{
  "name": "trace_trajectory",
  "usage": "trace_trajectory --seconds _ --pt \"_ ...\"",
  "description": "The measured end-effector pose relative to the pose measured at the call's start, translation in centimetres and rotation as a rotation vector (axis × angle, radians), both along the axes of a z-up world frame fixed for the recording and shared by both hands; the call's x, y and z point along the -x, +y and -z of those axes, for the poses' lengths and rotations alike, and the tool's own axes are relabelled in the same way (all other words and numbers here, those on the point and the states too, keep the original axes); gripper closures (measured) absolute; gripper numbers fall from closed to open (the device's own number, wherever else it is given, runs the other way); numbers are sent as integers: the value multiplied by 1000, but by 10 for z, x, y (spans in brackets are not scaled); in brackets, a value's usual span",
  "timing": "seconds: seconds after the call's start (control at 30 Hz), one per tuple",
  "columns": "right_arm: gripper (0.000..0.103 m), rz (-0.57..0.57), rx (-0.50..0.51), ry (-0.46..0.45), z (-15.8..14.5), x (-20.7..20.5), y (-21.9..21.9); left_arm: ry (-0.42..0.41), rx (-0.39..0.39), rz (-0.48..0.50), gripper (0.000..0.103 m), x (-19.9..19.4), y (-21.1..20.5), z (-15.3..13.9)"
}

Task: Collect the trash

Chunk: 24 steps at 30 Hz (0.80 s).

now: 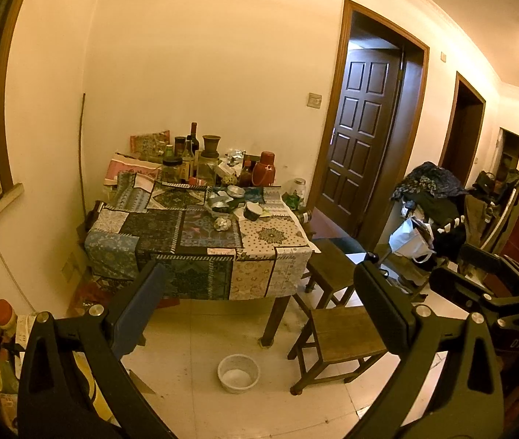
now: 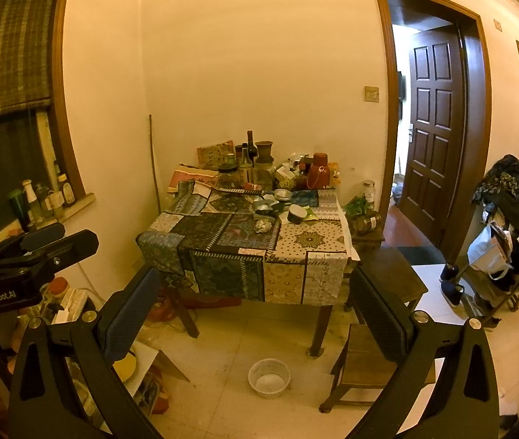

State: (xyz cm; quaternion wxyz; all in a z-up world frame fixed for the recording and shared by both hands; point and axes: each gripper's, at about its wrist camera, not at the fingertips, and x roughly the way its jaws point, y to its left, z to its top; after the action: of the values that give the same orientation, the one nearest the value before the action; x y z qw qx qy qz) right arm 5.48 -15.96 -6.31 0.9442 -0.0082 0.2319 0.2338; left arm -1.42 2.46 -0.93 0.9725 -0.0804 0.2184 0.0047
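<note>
White basket (image 1: 238, 372) under table | both jaws open, empty | windowsill bottles (image 2: 45, 197) right view only

Cream walls (image 2: 259, 55) and a pale tiled floor (image 2: 230, 395) surround a cloth-covered table (image 2: 245, 252) at centre, with a window (image 2: 7, 117) upper left and a brown door (image 2: 435, 139) right.

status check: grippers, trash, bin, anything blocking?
Left gripper and right gripper open, empty, short of the table. Crumpled foil ball on the tablecloth. White basket on the floor. Wooden stool beside it.
</note>
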Motion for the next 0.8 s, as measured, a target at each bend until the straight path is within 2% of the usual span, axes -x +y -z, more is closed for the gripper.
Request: trace_trajectory --seconds 0.37,0.57,0.8 --pt "0 -18 -10 0 -2 -6 -8 -2 -16 -17 0 -17 -13 6" --pt "0 -23 -27 1 -3 -24 -21 -8 -33 -29 0 -32 -32 0" --pt "0 -2 -25 -13 -6 -50 -27 -19 -42 -49 0 -63 -35 -7"
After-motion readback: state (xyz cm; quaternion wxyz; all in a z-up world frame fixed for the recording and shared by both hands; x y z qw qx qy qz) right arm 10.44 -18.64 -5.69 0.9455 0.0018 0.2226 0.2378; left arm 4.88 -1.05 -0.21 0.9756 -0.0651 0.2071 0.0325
